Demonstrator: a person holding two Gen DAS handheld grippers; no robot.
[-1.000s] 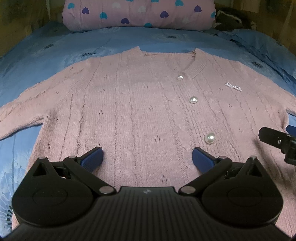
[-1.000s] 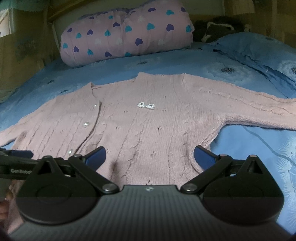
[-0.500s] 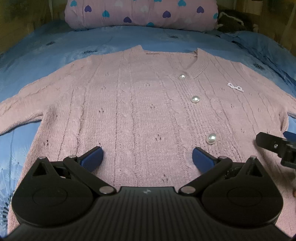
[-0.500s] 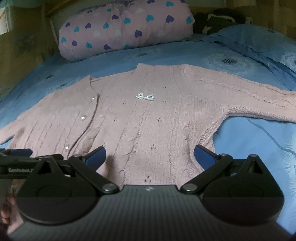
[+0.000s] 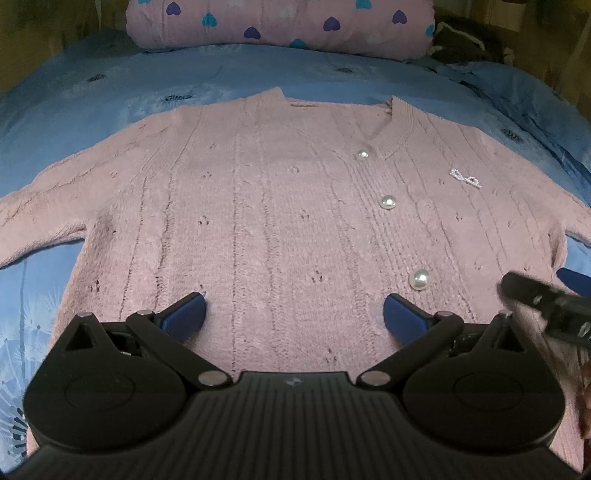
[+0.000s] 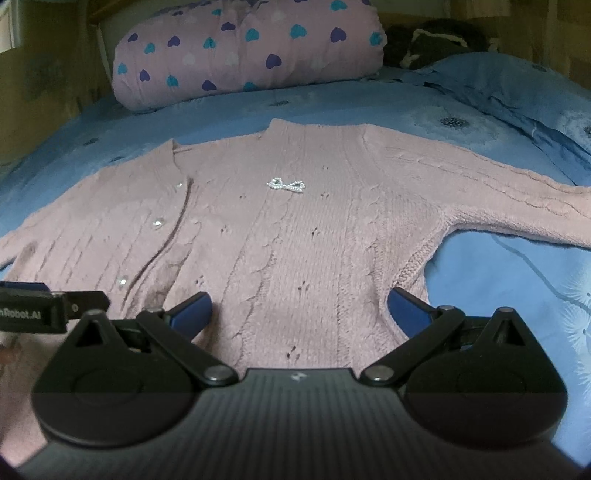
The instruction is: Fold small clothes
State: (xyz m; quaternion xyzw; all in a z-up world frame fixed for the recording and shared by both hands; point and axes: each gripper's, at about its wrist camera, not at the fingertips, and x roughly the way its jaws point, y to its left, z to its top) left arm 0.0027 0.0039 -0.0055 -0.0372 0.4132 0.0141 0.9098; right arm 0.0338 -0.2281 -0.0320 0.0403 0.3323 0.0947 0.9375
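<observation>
Creeping forward over the hem, both grippers are closing in on the pink cardigan [image 5: 280,221] compared with a second ago: the garment is filling more of each wrist view now, and the heart-print pillow [image 5: 280,26] is sliding up toward the top edge. The left gripper [image 5: 294,312] is hanging with its blue fingers spread wide apart, nothing between them, above the lower left half of the cardigan. The right gripper [image 6: 300,308] is likewise gaping and empty, poised over the lower right panel near the side seam. In the left view the right tool is nudging in at the right edge, blurred, so it is plainly on the move.

What that is suggesting: the fold itself is not started. The cardigan is lying flat, face up and buttoned, sleeves stretched out to either side, neckline pointing away toward the pillow. Both tools seem to be lining up along the bottom edge, probably for a grab at the hem or the sides. Whether the fingers are touching the knit yet is impossible to tell from here.

Looking around, the cardigan is resting on a blue bedspread [image 6: 480,280] with pale dandelion prints, soft and slightly rumpled. Pearl buttons [image 5: 388,202] are running down the front, and a small beaded bow [image 6: 286,184] is sitting on the chest. Something dark is bundled behind the pillow's right end, too dim to identify. Wooden-looking walls are closing in on both sides.
</observation>
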